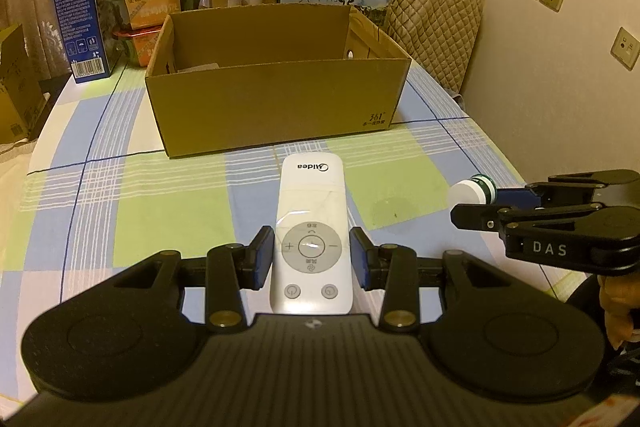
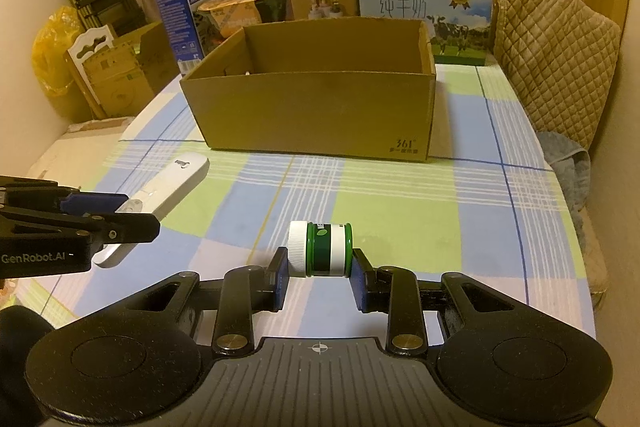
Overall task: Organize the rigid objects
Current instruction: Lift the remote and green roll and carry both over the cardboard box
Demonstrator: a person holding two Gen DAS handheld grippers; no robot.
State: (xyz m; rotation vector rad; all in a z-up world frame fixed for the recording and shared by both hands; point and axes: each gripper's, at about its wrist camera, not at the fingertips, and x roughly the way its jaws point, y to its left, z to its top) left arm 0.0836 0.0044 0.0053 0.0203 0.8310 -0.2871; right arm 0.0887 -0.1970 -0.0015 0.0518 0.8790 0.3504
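Right now my left gripper (image 1: 312, 259) squeezes the long white plastic remote (image 1: 310, 235) near its button end, so most of it sticks out in front. My right gripper (image 2: 320, 269) is closed on the small green jar with a white lid (image 2: 320, 249), lying sideways between the pads. Both sit just in front of the open brown cardboard box (image 1: 276, 99) on the checked tablecloth (image 1: 120, 203). I think the remote could tip down when lifted, because I hold one end. The round jar could roll out if I loosen my grip.
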